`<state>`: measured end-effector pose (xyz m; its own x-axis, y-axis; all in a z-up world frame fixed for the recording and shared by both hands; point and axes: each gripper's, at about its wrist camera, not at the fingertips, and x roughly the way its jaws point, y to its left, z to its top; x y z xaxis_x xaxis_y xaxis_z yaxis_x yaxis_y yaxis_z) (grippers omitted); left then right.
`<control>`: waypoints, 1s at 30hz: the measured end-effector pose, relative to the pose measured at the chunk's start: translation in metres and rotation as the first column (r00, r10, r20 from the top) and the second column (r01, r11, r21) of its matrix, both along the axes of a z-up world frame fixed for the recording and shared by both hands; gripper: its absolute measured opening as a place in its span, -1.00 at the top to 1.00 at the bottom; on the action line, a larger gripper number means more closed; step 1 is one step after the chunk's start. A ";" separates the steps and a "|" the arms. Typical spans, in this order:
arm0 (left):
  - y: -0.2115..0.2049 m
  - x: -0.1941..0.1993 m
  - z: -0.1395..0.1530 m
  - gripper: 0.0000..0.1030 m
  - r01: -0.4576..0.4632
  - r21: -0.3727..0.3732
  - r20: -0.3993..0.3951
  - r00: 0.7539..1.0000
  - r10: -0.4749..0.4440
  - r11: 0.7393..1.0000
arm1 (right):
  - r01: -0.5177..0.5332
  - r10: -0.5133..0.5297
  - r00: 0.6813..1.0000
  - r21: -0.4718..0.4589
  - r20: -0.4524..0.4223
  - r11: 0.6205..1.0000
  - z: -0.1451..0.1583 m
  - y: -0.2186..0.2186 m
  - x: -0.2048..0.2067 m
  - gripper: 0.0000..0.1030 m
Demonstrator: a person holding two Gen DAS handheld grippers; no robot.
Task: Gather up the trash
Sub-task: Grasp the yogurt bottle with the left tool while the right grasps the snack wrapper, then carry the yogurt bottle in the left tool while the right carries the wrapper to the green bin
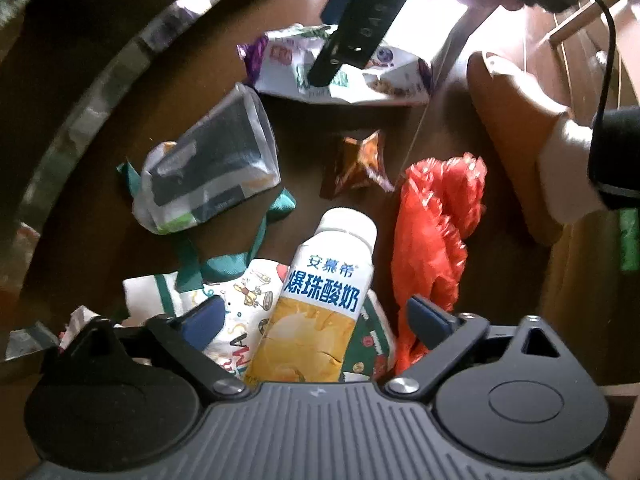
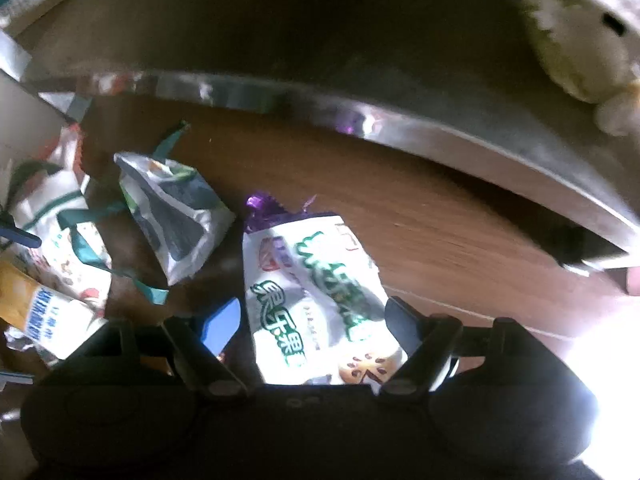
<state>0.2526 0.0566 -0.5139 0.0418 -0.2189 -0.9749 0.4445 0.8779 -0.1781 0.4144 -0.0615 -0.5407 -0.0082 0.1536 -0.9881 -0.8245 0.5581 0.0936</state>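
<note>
**A:** So, materials rundown? The left gripper (image 1: 314,314) has its fingers spread wide on either side of a smooth plastic yogurt bottle (image 1: 320,304): white cap end, yellow printed sleeve, blue lettering. The dark-blue fingertips (image 1: 430,314) sit clear of the bottle, not squeezing it. The bottle lies on a soft white tote bag (image 1: 236,300) with cartoon prints and woven green straps.

**B:** And the right gripper (image 2: 316,322)?

**A:** Also wide, fingers straddling a crinkly white snack bag (image 2: 320,300) with green lettering and a purple torn top. It lies flat between them, and I can't tell if either pad touches it.

**B:** What else is scattered around?

**A:** Beside the bottle there's a scrunched red plastic bag (image 1: 432,224), thin and glossy. Just past it sits a small brown foil wrapper (image 1: 360,166), twisted into a star shape. Further left lies a puffy white pouch (image 1: 212,164) with a dark see-through panel.

**B:** Surface?

**A:** Brown wood-grain floor (image 2: 420,216). A shiny metal edge (image 2: 280,98) curves along the far side, looking like the base of some furniture. In the left view a tan slipper (image 1: 516,120) stands at right, and bright light falls on the floor behind it.
</note>
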 end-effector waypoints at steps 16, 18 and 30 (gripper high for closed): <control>0.000 0.002 -0.004 0.17 -0.043 0.032 -0.027 0.999 0.044 0.999 | 0.037 -0.035 0.999 -0.048 0.033 0.998 0.000 -0.004 -0.014 0.91; 0.000 0.004 0.001 0.18 -0.051 0.033 -0.023 0.998 0.052 0.998 | 0.041 -0.039 0.998 -0.046 0.058 0.998 0.008 -0.006 -0.015 0.98; -0.012 0.013 0.084 0.18 -0.052 0.020 0.035 0.998 0.052 0.998 | 0.166 -0.164 0.969 0.002 0.187 0.986 0.150 -0.034 -0.028 1.00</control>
